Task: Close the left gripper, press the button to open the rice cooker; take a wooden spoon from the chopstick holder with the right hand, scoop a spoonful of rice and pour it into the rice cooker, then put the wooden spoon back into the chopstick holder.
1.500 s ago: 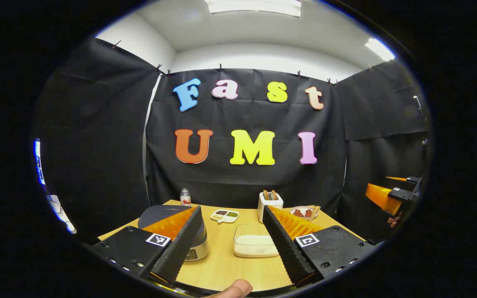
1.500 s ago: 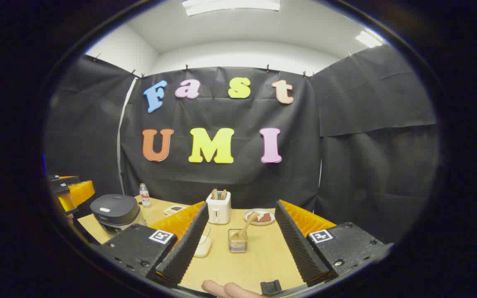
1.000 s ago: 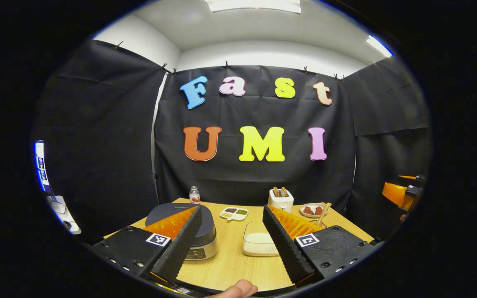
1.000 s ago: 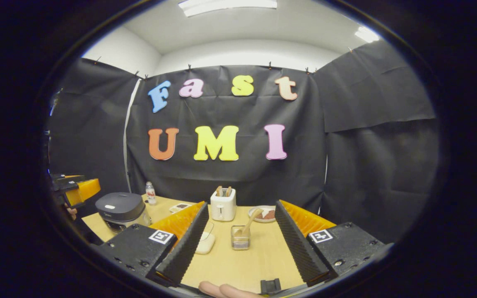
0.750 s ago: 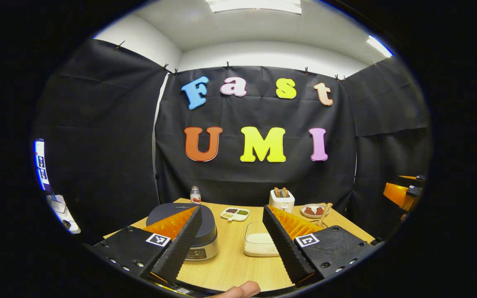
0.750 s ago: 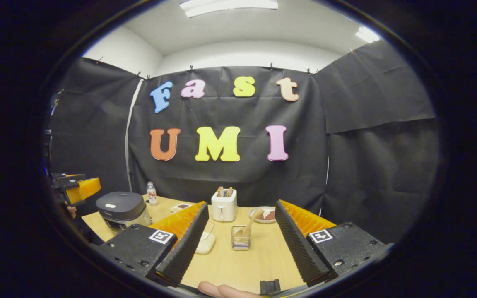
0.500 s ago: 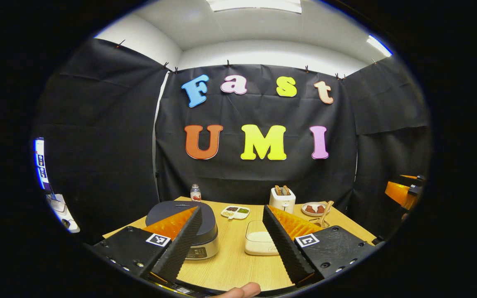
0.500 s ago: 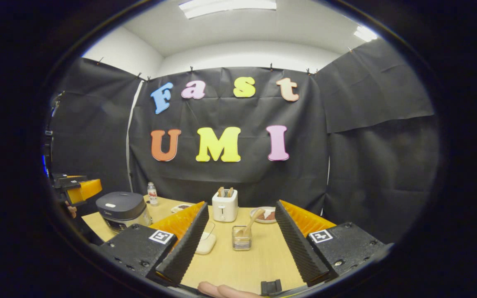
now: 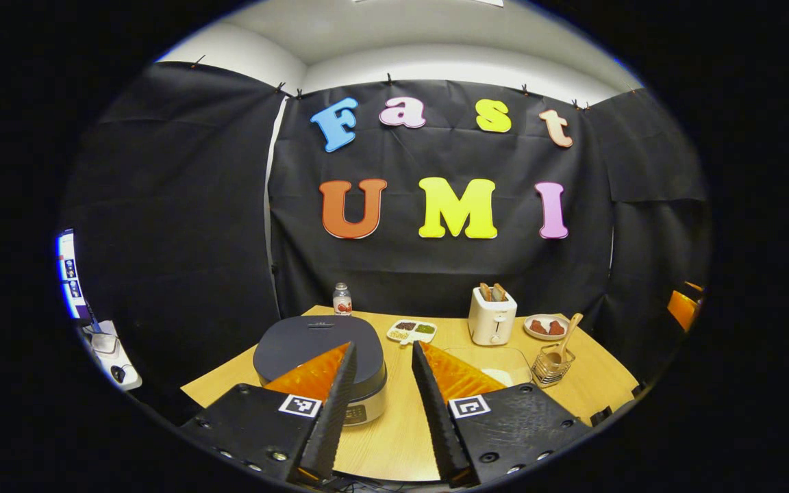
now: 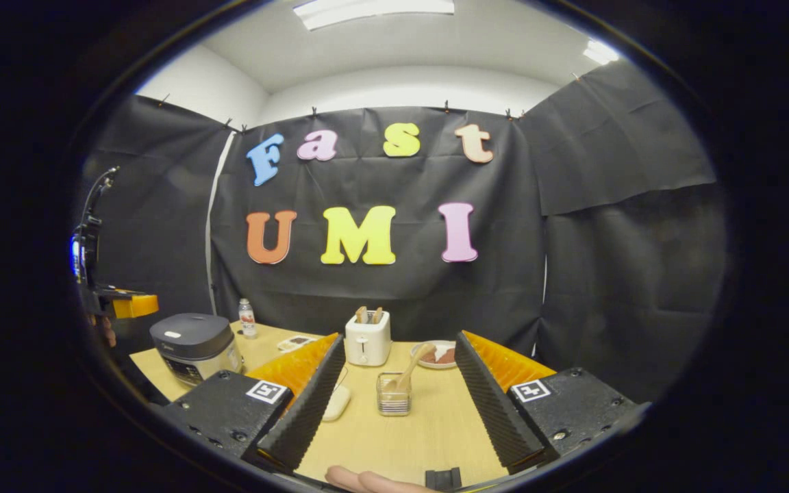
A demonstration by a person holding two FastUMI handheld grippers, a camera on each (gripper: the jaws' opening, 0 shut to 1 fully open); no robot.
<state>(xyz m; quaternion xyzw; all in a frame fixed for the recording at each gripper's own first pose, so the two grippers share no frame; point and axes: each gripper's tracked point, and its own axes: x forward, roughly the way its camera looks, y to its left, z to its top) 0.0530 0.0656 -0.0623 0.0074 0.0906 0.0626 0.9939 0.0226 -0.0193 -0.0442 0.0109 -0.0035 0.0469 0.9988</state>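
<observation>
left claw point(image 9: 379, 411) narrowed, rice cooker point(image 9: 319, 349) lidded

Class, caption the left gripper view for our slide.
Part-open left tongs approach the closed rice cooker; wooden spoon waits in its holder.

A light wooden table point(image 9: 401, 438) carries a dark-lidded rice cooker point(image 9: 319, 342) at its left, a small bottle point(image 9: 342, 300) and a divided dish point(image 9: 411, 331) behind. A white toaster point(image 9: 492, 316), a plate point(image 9: 546, 326), a clear rice container point(image 9: 497, 361) and a wire chopstick holder point(image 9: 549, 364) with a wooden spoon point(image 9: 568, 329) stand to the right.
</observation>
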